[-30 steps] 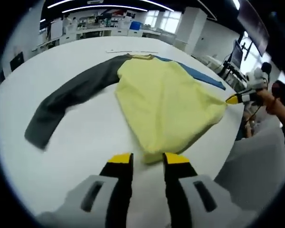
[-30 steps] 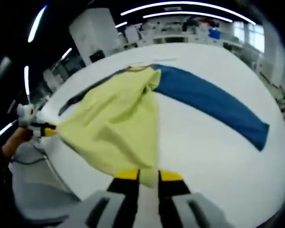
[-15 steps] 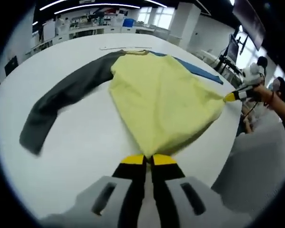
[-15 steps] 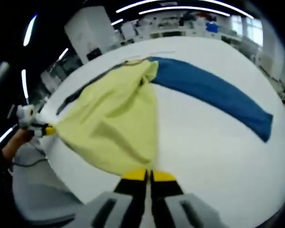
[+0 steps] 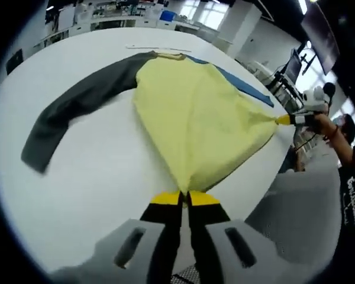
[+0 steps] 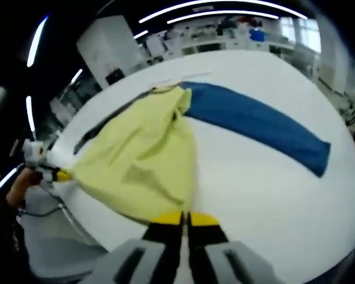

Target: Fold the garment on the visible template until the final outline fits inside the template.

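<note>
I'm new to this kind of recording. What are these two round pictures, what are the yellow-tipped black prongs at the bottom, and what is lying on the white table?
No robot here: a person holds a two-jaw claw in each hand, and a fisheye camera rides on each claw. The left gripper view looks along the left claw; the right gripper view looks along the right claw. The prongs are the jaws. On the round white table lies a long-sleeved shirt with a yellow body, one dark grey sleeve and one blue sleeve. Each claw is shut on a bottom corner of the yellow body, pulling the hem taut.

left gripper view: low, close at table (image 5: 106, 177) edge, facing across | right gripper view: same | shared: garment (image 5: 195, 118)
</note>
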Available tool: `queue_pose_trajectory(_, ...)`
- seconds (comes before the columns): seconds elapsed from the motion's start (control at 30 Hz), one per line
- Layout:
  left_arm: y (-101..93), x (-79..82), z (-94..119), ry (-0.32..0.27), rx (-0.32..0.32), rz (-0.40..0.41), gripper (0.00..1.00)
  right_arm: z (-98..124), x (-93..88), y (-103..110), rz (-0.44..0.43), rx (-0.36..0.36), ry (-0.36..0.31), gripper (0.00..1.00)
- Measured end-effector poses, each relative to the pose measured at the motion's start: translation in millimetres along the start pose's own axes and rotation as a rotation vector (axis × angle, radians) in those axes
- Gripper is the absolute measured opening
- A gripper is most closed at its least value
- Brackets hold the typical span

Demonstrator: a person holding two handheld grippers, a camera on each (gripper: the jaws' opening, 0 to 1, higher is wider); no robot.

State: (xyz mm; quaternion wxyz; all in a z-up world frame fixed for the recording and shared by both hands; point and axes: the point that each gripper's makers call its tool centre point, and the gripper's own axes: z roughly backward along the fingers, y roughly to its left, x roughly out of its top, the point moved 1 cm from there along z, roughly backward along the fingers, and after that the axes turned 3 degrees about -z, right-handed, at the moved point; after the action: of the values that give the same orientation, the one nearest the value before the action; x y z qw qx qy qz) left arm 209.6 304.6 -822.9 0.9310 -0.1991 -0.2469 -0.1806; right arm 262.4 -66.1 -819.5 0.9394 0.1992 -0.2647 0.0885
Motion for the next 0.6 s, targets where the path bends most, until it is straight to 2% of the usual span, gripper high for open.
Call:
queue_pose_trajectory(0.1,1.6,-2.7,-1.3,0.021,0.010,-0.001,0.00,-5.0,-5.8,-0.7,0.006,-0.006,0.020,0.00)
queue_pose_trajectory(0.17,0.3,-6.5,-1.3,0.051,0.008,0.038,0.01,-6.8,-7.6,-1.2,0.012,-0.011,0.024,0.00)
queue_pose_trajectory(0.23,-1.1,-5.0,-0.8,0.044,0.013,0.032,0.00,-8.0,-11.5,-1.4,0.033,-0.018,0.040,0.00)
queue_pose_trajectory(0.33,1.3,-11.5,-1.1,0.083,0.042,0.044,0.00,-9.2,-16.4,-2.5,0.058,-0.031,0.068,0.00)
queue_pose_trajectory(0.47,0.8,-16.2,-0.6,0.102,0.060,0.026,0.00,-6.7,-17.1,-2.9,0.072,-0.045,0.077,0.00)
queue_pose_trajectory(0.6,-1.5,-17.0,2.0,0.097,0.067,0.016,0.00,-6.4,-17.9,0.1,0.085,-0.034,0.080,0.00)
